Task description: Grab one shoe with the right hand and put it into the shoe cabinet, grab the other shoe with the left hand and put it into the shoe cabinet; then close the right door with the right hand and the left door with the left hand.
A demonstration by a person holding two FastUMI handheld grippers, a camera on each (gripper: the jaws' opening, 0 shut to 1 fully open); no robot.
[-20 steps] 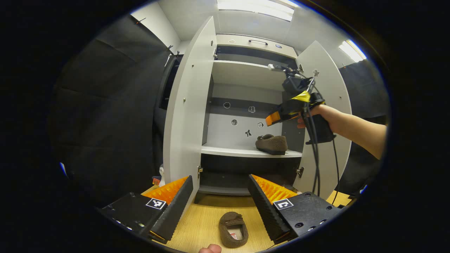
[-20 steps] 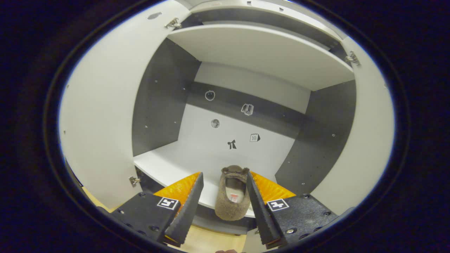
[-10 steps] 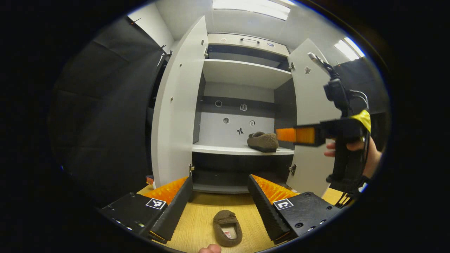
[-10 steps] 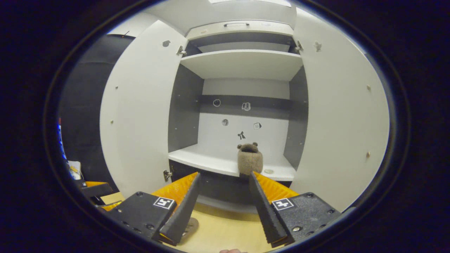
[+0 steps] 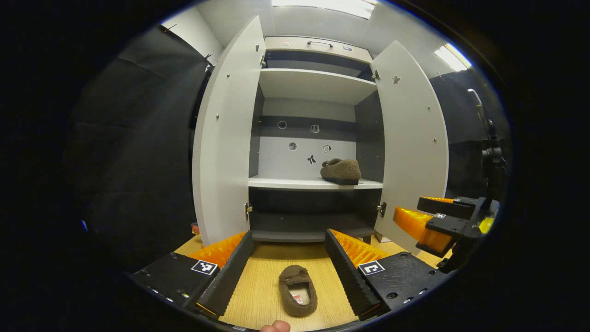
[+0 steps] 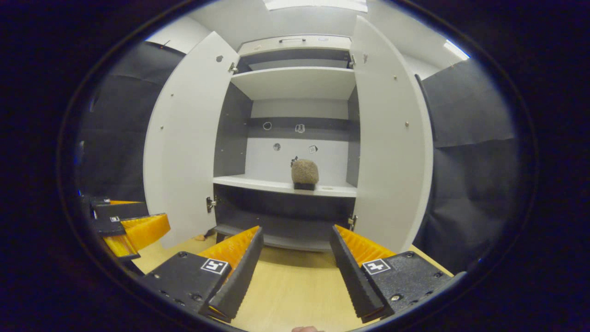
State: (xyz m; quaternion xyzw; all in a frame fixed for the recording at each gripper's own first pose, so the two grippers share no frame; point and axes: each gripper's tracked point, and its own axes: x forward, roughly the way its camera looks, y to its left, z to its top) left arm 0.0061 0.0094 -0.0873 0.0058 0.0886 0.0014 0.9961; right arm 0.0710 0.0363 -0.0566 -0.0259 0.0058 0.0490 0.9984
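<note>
One brown fuzzy shoe (image 5: pixel 341 170) (image 6: pixel 304 173) rests on the middle shelf (image 5: pixel 276 183) of the white shoe cabinet, toward its right side. The other shoe (image 5: pixel 297 290) lies on the wooden floor, low between the fingers of my left gripper (image 5: pixel 288 233), which is open and apart from it. In the right gripper view, my right gripper (image 6: pixel 296 229) is open and empty, well back from the cabinet. The left gripper view has it low at the right (image 5: pixel 409 210). Both doors, left (image 5: pixel 226 138) and right (image 5: pixel 410 138), stand wide open.
The wooden floor (image 6: pixel 295 286) stretches in front of the cabinet. Black cloth walls flank both doors. Small items (image 5: pixel 196 228) sit by the cabinet's left foot. The upper shelf (image 5: pixel 313 85) and bottom compartment (image 5: pixel 309 221) are bare. The left gripper (image 6: pixel 147 214) appears at the left of the right gripper view.
My right gripper has drawn back from the shelf and dropped low, with the shoe left on the shelf. The left gripper's view has backed off a little; the floor shoe lies still.
</note>
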